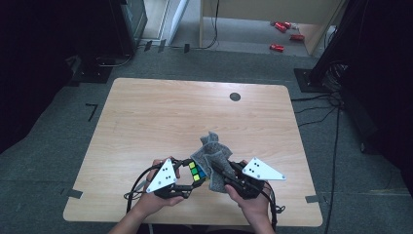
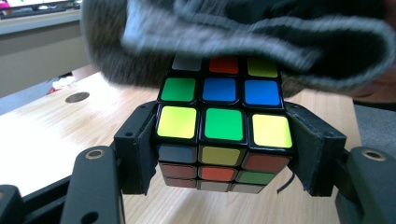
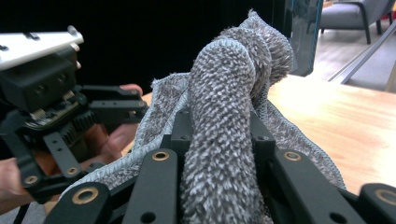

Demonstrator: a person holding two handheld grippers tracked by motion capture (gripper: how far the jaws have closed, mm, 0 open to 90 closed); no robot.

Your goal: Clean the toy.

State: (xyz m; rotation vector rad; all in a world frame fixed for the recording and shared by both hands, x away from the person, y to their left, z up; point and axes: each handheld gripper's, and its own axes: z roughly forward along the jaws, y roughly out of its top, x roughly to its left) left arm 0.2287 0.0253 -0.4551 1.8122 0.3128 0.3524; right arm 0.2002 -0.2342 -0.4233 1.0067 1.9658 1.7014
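my left claw is pinching a puzzle cube, its two black jaws pressed flat against the cube's opposite sides. the cube's nearest row, seen along the jaws, reads yellow, green, yellow; the row behind it reads green, blue, blue. in the high view the cube sits close to the near edge of the bench, held between my two hands, with the left claw just to its left.

draped over the far part of the cube is a grey towel, touching the cube's top and hiding part of its back row. my right claw is pinching that towel: a thick roll of grey cloth is squeezed between the jaws and rises past their tips. from above, the right claw sits just right of the cube and the towel bunches up behind the cube, toward the middle of the bench.

farther beyond the cube, near the bench's far edge, there is a small dark round hole. past the bench, on the grey floor, lie a few red cans.
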